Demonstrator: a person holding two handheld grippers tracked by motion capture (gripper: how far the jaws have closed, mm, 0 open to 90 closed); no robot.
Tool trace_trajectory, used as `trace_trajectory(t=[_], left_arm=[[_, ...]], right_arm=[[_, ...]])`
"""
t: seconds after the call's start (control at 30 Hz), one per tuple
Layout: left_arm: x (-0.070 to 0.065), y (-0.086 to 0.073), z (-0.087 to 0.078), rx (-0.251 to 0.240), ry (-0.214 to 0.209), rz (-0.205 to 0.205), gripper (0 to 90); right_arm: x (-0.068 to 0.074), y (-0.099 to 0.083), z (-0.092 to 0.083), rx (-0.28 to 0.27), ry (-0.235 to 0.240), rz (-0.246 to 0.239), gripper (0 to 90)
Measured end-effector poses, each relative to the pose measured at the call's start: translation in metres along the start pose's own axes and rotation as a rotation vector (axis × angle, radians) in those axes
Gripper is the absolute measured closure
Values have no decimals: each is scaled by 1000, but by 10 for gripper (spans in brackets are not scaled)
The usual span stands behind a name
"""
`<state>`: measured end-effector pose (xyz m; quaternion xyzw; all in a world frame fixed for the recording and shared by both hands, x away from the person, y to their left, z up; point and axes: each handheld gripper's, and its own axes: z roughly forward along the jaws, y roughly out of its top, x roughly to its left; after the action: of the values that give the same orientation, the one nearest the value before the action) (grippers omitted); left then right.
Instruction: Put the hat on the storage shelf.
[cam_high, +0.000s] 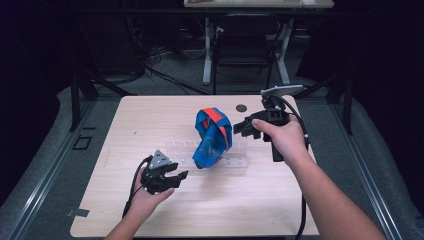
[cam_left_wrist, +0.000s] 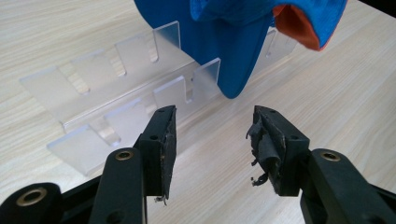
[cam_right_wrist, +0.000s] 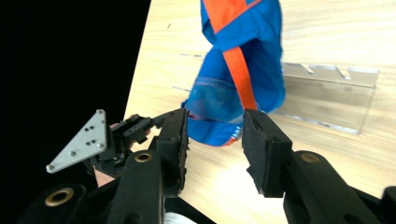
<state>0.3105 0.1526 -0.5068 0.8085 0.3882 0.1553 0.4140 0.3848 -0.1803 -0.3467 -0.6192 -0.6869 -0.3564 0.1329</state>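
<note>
The wooden counter (cam_high: 125, 200) holds a clear plastic rack (cam_high: 235, 161) with a blue and orange cap (cam_high: 212, 136) standing in it. The left gripper (cam_high: 176, 177) and right gripper (cam_high: 240, 128) wait close by, fingers wide, holding nothing. A bump could knock the cap over

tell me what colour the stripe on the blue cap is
Orange, running over the blue cap; clearest in the right gripper view.

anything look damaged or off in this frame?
Yes: in the left gripper view, the black pad on one jaw of the left tool is torn, with shreds hanging loose. The blue and orange cap sits tilted on the clear plastic slotted rack.
</note>
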Motion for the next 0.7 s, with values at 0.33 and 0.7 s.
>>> trace_trajectory(t=[0.33, 0.7], left_arm=[[15, -18, -15, -4, 32, -47, 491], [29, -35, -30, 4, 69, -96, 463]], right_arm=[[-15, -15, -12, -38, -19, -19, 539], [-34, -41, -20, -48, -53, -42, 517]])
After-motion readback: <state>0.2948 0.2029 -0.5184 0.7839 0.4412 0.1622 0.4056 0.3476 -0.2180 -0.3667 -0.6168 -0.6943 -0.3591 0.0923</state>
